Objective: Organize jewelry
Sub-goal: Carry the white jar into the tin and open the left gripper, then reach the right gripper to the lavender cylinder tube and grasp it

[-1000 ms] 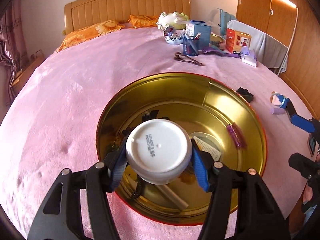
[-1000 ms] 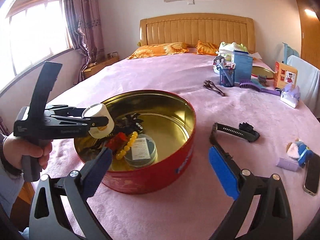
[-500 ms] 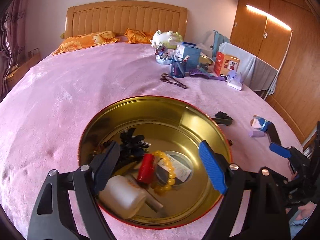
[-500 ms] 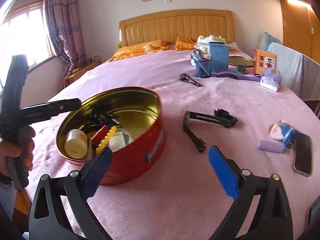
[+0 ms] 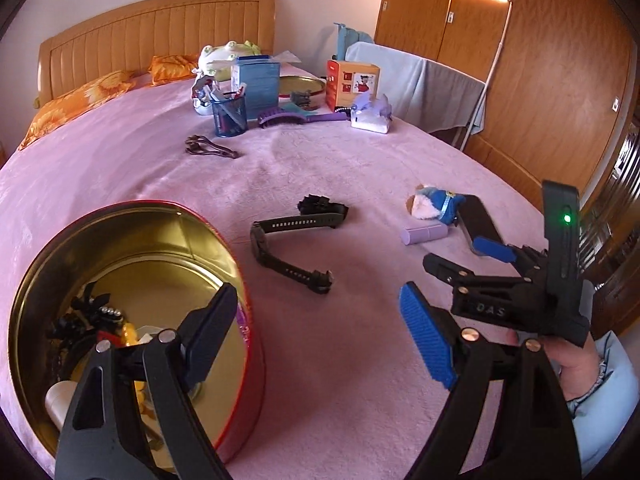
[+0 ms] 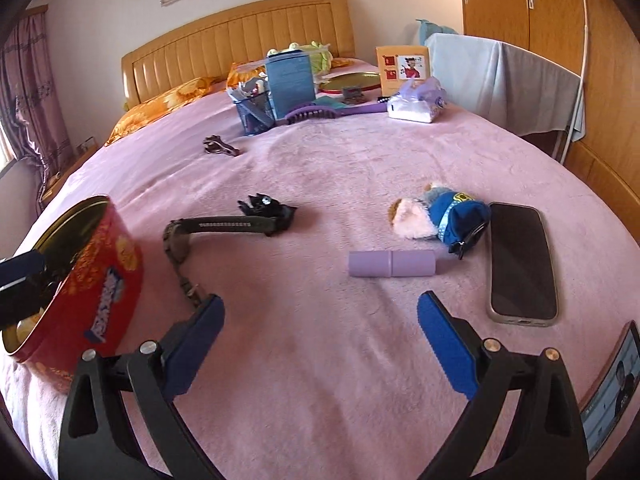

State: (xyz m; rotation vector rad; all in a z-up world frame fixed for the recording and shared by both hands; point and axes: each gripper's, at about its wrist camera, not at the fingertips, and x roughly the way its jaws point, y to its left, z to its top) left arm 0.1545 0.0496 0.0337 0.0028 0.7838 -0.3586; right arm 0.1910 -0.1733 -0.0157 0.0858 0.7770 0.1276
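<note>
Released from the left tongs (image 5: pixel 316 336), now wide and empty, the small white jar (image 5: pixel 60 398) lies in the round red-and-gold tin (image 5: pixel 240 380); right tongs (image 6: pixel 320 332) gape too, and 1 black watch (image 6: pixel 224 226) waits on the bed (image 6: pixel 340 168)

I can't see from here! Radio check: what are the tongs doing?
Left tongs open, empty, beside the tin. Right tongs open, empty, over the blanket. Watch and purple tube lie ahead. Nothing in the way.
</note>
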